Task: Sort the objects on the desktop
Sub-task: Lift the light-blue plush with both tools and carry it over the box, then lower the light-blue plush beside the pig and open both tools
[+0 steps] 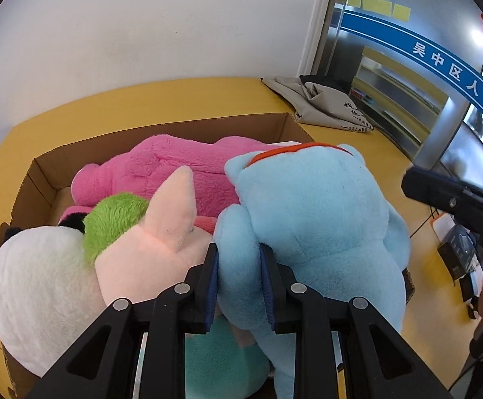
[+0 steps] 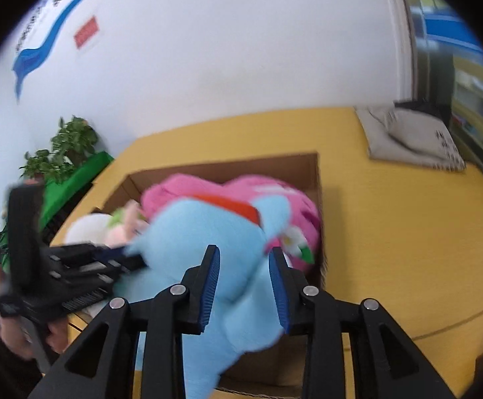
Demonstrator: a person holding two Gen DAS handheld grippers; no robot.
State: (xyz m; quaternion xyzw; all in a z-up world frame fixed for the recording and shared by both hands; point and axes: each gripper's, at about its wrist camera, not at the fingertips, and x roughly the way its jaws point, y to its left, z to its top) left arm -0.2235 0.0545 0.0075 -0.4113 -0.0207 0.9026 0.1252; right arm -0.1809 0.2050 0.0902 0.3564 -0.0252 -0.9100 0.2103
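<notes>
Over the box: your left gripper (image 1: 238,259) was squeezing a soft limb of the blue plush toy (image 1: 314,219); its jaws were narrow and pinched on the fluff
Right side: your right gripper (image 2: 244,276) had the blue toy's body between its jaws; the jaws were fairly wide, and the picture was too blurry to tell if the pads really pressed on it
Blue toy: it sat on top of the pile, partly hanging over the near edge of the cardboard box (image 1: 45,179); the box stood on the yellow table (image 1: 181,96)
Friends in the box: a pink plush toy (image 1: 175,166) lay at the back; a pale pink one (image 1: 151,242) with green fluff and a white one (image 1: 35,286) were squashed beside the blue toy
Also on the table: a grey cloth bag (image 1: 324,106) lay well apart, in the far corner
How to do it well: you probably needed to push the blue toy down and toward the middle; soft toys spring back up, so press gently and let go slowly; watch that the hanging leg did not drag it out over the edge
</notes>
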